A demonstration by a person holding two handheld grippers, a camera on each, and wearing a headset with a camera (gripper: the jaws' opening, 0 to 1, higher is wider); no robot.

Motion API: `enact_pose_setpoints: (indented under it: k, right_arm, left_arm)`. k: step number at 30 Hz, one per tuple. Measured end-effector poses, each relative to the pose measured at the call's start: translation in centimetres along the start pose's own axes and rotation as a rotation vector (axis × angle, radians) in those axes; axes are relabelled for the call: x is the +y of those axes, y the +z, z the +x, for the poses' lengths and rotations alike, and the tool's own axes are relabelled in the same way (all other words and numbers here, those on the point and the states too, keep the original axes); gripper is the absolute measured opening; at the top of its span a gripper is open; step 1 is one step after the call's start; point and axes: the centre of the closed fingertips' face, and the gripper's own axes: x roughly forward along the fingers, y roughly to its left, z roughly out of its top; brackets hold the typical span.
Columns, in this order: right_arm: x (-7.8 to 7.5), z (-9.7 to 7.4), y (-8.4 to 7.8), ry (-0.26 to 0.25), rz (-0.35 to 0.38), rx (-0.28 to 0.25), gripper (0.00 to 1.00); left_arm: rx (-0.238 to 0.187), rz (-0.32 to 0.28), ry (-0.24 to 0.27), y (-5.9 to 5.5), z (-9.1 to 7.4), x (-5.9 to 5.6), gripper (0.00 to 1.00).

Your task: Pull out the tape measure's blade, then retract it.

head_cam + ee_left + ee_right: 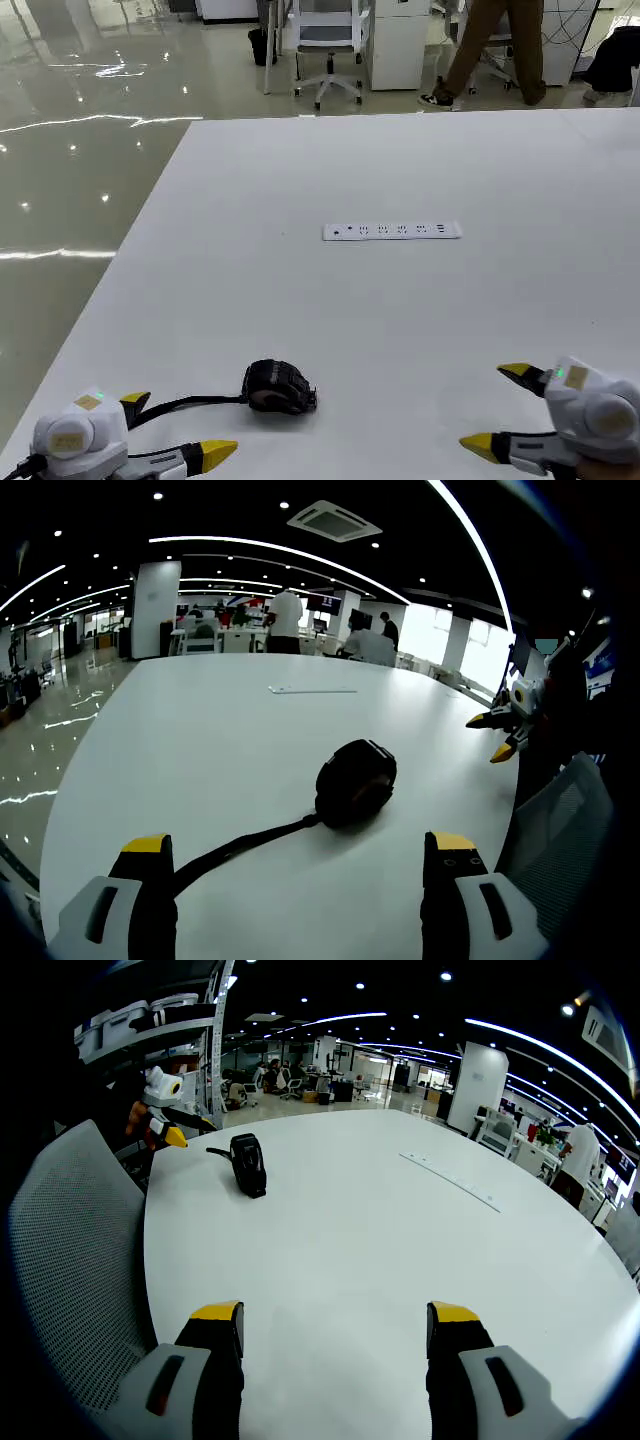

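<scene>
A black tape measure (279, 387) lies on the white table (400, 320) near its front edge, its black strap trailing left toward my left gripper (178, 428). In the left gripper view the tape measure (355, 780) sits just ahead of the left gripper (298, 852), which is open, with the strap running between the jaws. My right gripper (495, 408) is open at the front right, well apart from the tape measure (248, 1165). In the right gripper view the right gripper (330, 1317) holds nothing and the left gripper (165, 1110) shows beyond the tape.
A white power strip (391, 231) lies in the middle of the table. Office chairs (329, 45) and a standing person (495, 45) are beyond the far edge. A grey mesh chair (70, 1260) stands close to the front edge.
</scene>
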Motion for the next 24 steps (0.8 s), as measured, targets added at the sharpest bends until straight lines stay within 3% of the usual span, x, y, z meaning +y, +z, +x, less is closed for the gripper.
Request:
enact_pose_setpoints:
  k: [4, 5, 9, 15, 16, 19, 24]
  right_arm:
    - [-1.0, -2.7, -2.5, -0.052, 0.054, 0.009, 0.79]
    - [-1.4, -3.3, -3.3, -0.086, 0.077, 0.012, 0.81]
    - [-1.2, -4.5, -5.0, -0.084, 0.116, 0.016, 0.94]
    - [-0.7, -6.2, -4.1, -0.092, 0.137, -0.046, 1.00]
    - [0.0, -6.5, -3.4, -0.092, 0.133, -0.045, 1.00]
    - [0.5, -6.5, -3.3, -0.084, 0.118, -0.039, 1.00]
    - [0.2, -6.4, -3.4, -0.089, 0.123, -0.040, 1.00]
  left_arm:
    - [0.011, 0.049, -0.017, 0.4, -1.0, -0.2, 1.00]
    - [0.020, 0.065, -0.035, 0.3, -1.2, -0.4, 1.00]
    - [0.023, 0.058, -0.049, 0.2, -1.8, -0.6, 1.00]
    - [0.018, 0.083, -0.049, 0.1, -2.3, -1.0, 1.00]
    - [0.020, 0.090, -0.046, 0.0, -2.5, -1.0, 1.00]
    - [0.008, 0.093, -0.052, 0.2, -2.6, -1.0, 1.00]
    - [0.002, 0.083, -0.043, 0.3, -3.0, -0.6, 1.00]
